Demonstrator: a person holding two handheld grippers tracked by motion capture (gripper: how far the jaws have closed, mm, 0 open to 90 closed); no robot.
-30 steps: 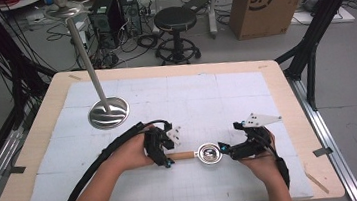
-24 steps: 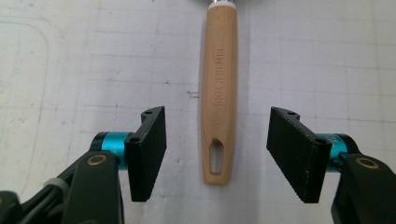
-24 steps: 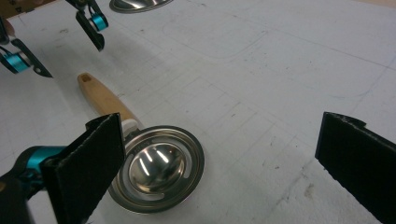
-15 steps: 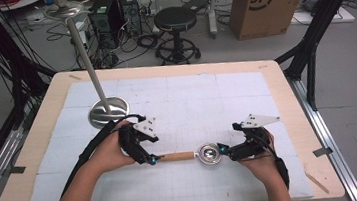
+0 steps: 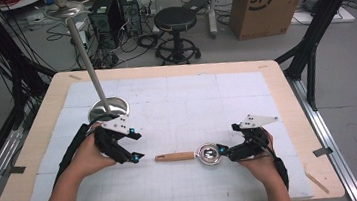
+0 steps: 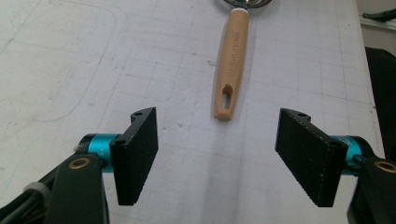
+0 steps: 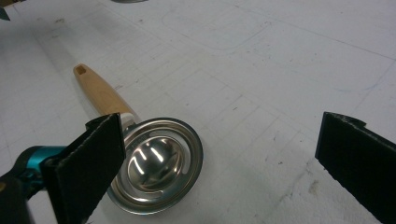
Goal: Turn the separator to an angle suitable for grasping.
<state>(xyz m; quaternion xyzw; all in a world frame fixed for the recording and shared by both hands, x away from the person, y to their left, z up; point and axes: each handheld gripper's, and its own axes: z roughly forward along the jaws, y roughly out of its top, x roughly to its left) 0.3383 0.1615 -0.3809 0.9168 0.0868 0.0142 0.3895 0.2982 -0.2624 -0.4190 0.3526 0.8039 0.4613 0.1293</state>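
Both my grippers now stand with jaws apart: my left gripper [image 5: 133, 157] has let go of the wooden handle [image 6: 230, 65] and backed off toward nine o'clock, leaving the strainer [image 5: 209, 154] flat on the table [image 5: 177, 105], my right gripper [image 5: 228, 151] just beside its bowl at three o'clock, so I judge the placing done.

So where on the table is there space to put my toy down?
Lots of bare mat lies in the middle and back right, beyond the spoon. The back left is taken by the metal stand. The front is crowded: left gripper, spoon and right gripper in a row.
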